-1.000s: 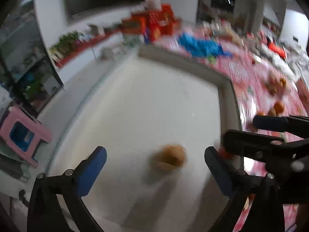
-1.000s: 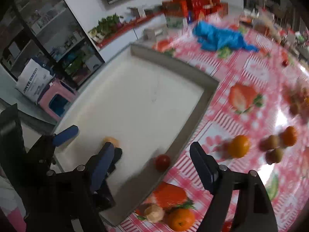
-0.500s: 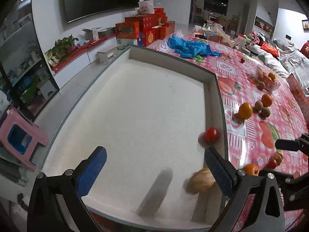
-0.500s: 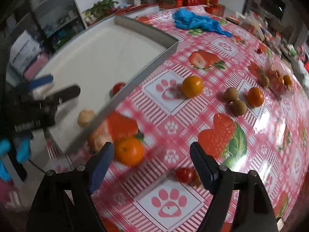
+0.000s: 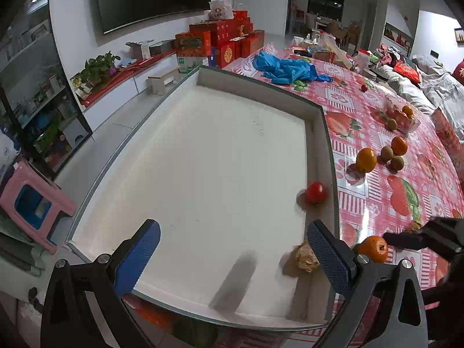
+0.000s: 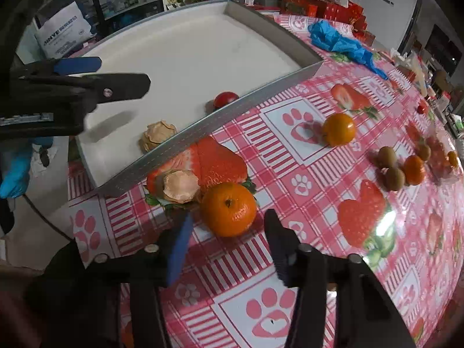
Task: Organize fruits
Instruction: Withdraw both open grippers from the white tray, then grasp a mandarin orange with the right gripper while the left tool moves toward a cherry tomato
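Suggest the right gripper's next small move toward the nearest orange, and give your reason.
Probably ease the right gripper slightly forward as its jaws close: the orange sits just ahead of the fingertips, not yet between the pads, while the white tray holds only two fruits.

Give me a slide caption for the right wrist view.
Right gripper closing around an orange on the checked tablecloth beside the white tray.

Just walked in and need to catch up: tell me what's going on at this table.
A person with a gripper in each hand is sorting fruit into a white tray. A tomato and a papery husked fruit already lie inside. The right gripper is closing around an orange on the tablecloth, not yet pinching it. The left gripper hangs open over the tray.
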